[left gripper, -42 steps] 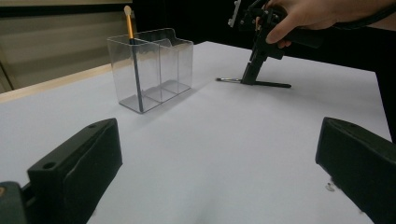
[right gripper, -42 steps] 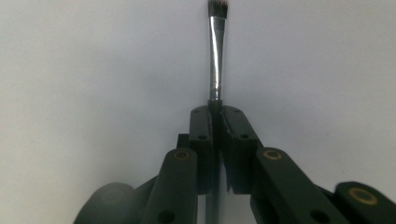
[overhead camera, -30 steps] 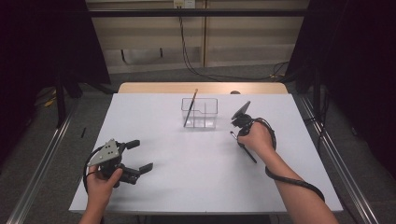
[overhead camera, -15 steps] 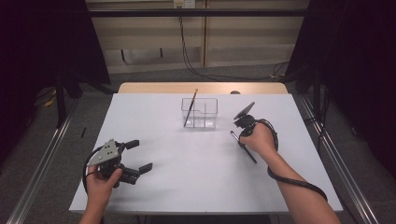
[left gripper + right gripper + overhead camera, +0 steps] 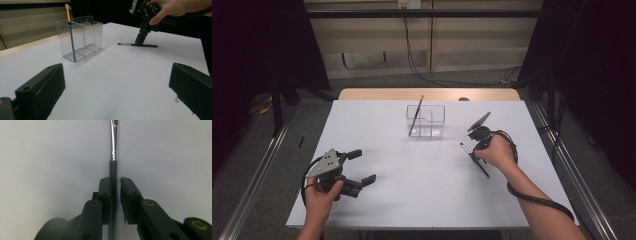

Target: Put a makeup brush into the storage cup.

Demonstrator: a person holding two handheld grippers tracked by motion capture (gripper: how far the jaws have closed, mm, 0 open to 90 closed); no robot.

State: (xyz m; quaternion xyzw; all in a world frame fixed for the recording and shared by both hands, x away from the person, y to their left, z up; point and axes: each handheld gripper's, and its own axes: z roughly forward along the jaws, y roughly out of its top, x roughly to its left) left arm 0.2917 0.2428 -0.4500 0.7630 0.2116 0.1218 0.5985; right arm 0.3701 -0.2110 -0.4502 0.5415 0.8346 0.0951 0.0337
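No writing can be read on any thing. A clear two-compartment holder [image 5: 426,121] stands near the far edge of the white table [image 5: 412,200], with a gold-handled brush [image 5: 416,116] leaning in its left compartment. The black brush [image 5: 475,161] lies flat toward the right edge. The right gripper [image 5: 473,150] stands over it, jaws narrow around the handle, with a small gap still on one side. The left gripper [image 5: 364,167] waits wide open near the front left corner.
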